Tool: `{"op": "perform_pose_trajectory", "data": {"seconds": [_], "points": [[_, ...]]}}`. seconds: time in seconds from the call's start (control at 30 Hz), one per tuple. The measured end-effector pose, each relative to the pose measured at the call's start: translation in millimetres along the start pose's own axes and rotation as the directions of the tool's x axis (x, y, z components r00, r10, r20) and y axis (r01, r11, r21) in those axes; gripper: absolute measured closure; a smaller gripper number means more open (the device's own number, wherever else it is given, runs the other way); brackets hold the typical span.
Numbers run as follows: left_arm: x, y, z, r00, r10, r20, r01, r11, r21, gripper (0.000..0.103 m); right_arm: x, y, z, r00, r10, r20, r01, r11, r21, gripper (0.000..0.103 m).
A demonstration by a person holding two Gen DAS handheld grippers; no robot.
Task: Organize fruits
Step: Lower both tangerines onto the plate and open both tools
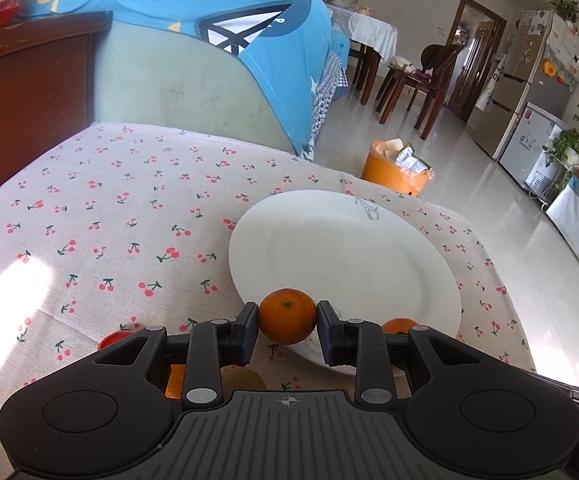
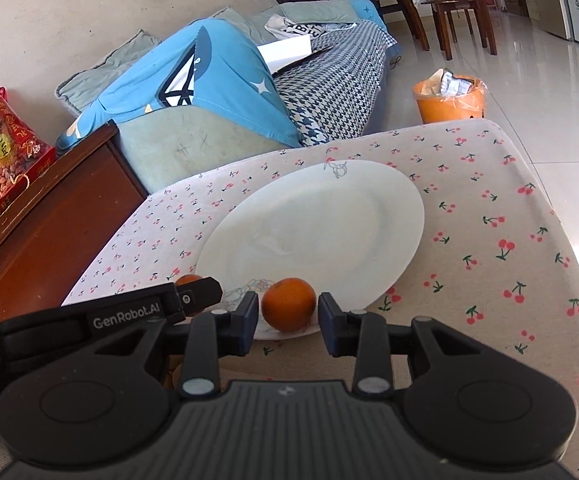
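Left view only: my left hand-held gripper (image 1: 287,322) clamps a mandarin (image 1: 287,315). Right hand-held gripper (image 2: 288,320) tilted down, jaws parted around plated orange (image 2: 288,309), not touching.

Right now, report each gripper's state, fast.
Left gripper: shut on a mandarin at the near rim of the white plate.
Right gripper: open, a second mandarin between its pads, gaps showing.
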State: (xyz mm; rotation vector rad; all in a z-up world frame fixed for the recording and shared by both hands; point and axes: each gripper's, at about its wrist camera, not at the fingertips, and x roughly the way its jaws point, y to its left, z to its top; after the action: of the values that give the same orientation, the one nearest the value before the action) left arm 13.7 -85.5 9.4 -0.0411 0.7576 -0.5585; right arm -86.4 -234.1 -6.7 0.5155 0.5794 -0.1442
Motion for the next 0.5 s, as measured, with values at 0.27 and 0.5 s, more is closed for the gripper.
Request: {"op": "perform_pose_trajectory", "data": {"seconds": [0.27, 0.5], "points": [[-3.9, 1.5, 5.9, 0.998, 0.055, 0.007, -0.055, 0.998, -0.029, 0.040, -1.0, -3.4, 0.9, 1.000, -0.005, 0.002, 0.005, 1.000, 0.031, 0.067], [-13.3, 2.3, 5.8, 0.997, 0.069, -0.026, -0.071, 0.996, -0.056, 0.035, -3.2, 2.2, -1.4, 1.000, -0.007, -0.007, 0.007, 1.000, 0.006, 0.060]]}}
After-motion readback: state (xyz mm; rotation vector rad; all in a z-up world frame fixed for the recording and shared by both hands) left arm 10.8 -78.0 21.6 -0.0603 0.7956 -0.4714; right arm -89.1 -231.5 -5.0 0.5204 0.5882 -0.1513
